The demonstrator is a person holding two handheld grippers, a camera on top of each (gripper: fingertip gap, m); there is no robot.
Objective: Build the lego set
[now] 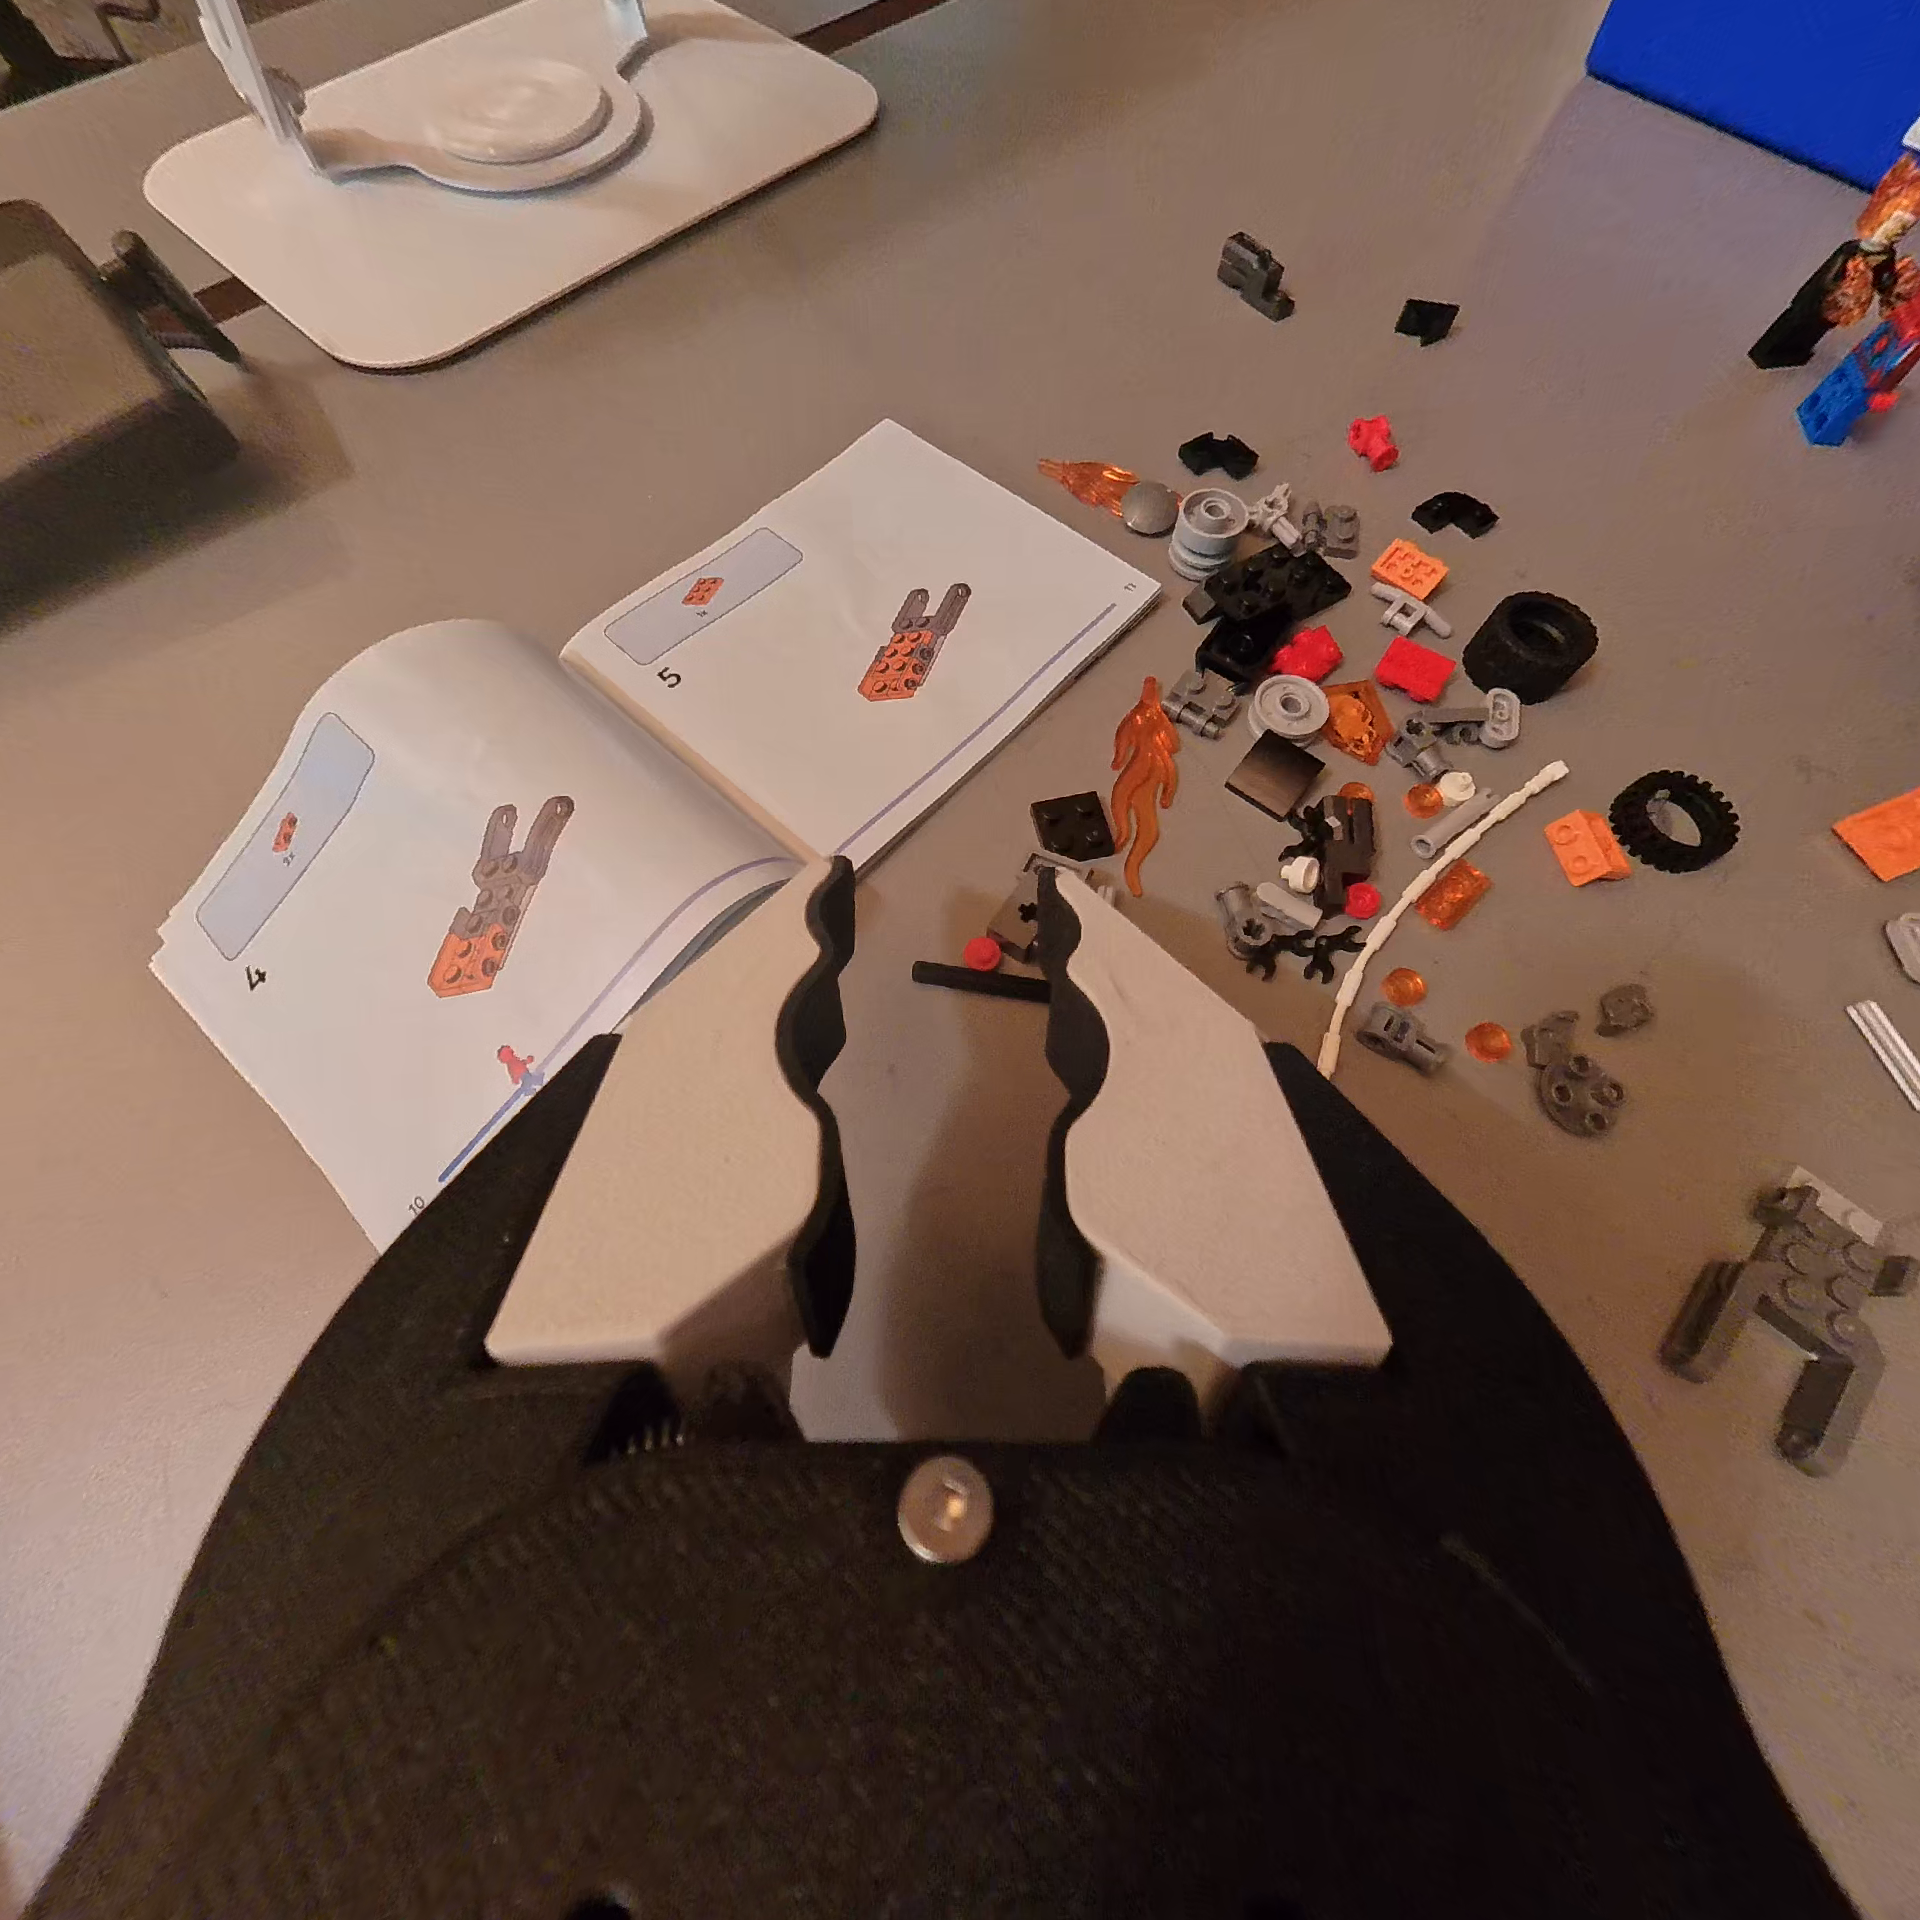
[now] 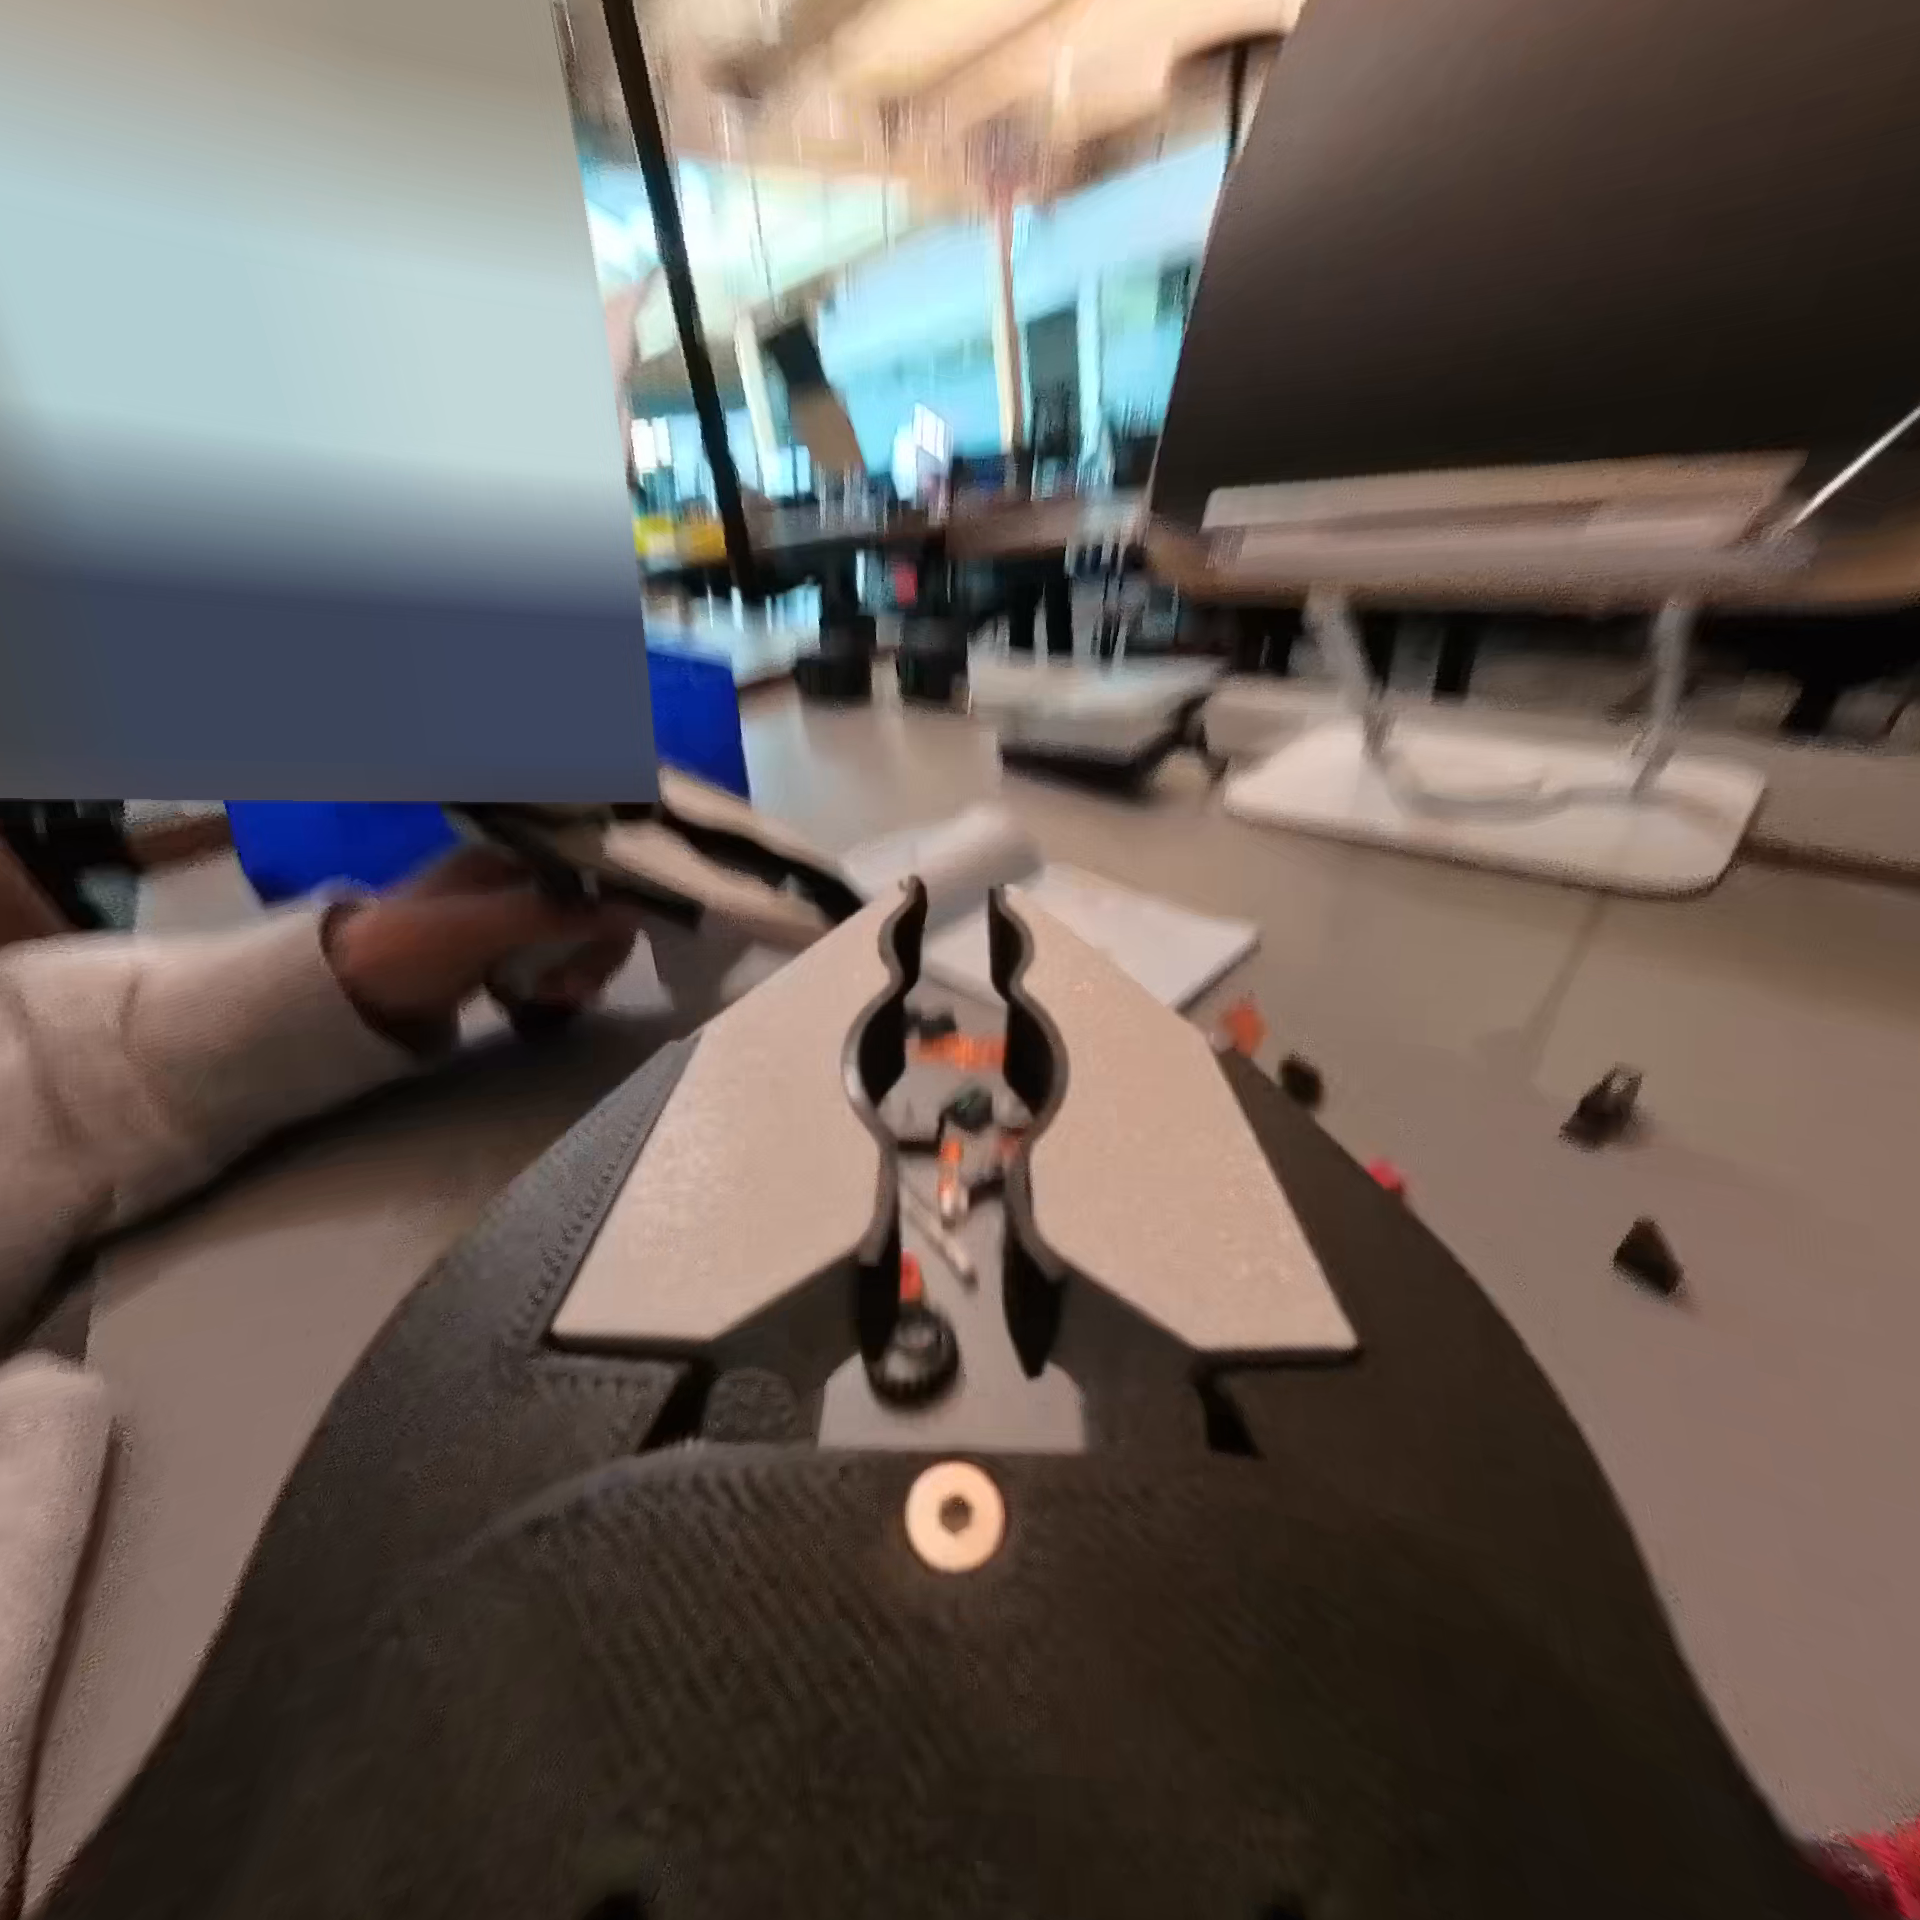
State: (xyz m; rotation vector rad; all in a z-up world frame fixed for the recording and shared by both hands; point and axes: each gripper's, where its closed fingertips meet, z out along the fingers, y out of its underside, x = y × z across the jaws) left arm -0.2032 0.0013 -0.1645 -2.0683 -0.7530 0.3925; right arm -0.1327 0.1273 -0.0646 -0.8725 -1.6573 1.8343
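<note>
The left hand-held gripper (image 1: 940, 894) is held above the grey tabletop (image 1: 935, 312) with its two fingers apart and nothing between them; their tips are seen over a small grey piece (image 1: 1013, 909), a red stud (image 1: 980, 952) and a thin black rod (image 1: 977, 979), none of which is gripped. An open instruction booklet (image 1: 582, 831) is laid flat just to the left of the fingertips, two building steps being shown on its pages. The loose lego pieces (image 1: 1382, 748) are scattered to the right of the booklet: black, grey, red and orange parts, a thick black tyre (image 1: 1529, 646), a thinner tyre (image 1: 1675, 821), a transparent orange flame (image 1: 1143, 774) and a curved white tube (image 1: 1434, 883). A partly built grey assembly (image 1: 1787, 1320) is set apart from the heap, near the right edge, and a small built figure (image 1: 1860, 301) is placed farther off by a blue box (image 1: 1756, 83). A white stand base (image 1: 509, 187) is found at the far left. In the blurred right wrist view, the right hand-held gripper (image 2: 956, 904) is shown low over the pieces with its fingers slightly apart and empty, a tyre (image 2: 914, 1361) and orange bits being glimpsed through the gap. A person's hand (image 2: 457, 956) in a pale sleeve (image 2: 156, 1070) is seen to the left, holding the other hand-held gripper
</note>
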